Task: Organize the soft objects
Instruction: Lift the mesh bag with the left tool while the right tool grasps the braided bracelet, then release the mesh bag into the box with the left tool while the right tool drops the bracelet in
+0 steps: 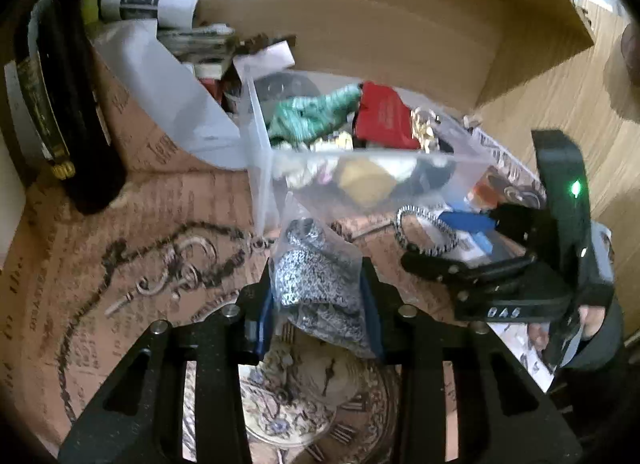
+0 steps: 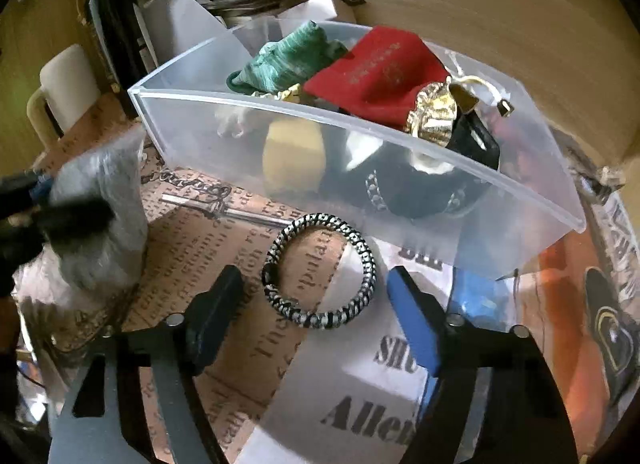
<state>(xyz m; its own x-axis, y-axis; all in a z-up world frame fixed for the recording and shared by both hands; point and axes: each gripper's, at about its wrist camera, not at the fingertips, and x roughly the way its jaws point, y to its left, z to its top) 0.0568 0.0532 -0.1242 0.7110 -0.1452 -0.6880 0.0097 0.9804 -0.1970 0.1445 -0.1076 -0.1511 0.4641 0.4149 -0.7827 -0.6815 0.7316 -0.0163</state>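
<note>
My left gripper is shut on a clear plastic bag of black-and-white speckled fabric, held above the printed table; the bag shows blurred at the left of the right wrist view. A clear plastic bin holds a green knit piece, a red pouch, a gold ruffled piece and a yellow item. A black-and-white braided hair tie lies on the table in front of the bin. My right gripper is open, its fingers either side of the hair tie and just short of it.
A dark bottle stands at the left. Papers and a white sheet are piled behind the bin. A wooden wall runs behind. A cream mug stands left of the bin. The table has a newspaper-print cover.
</note>
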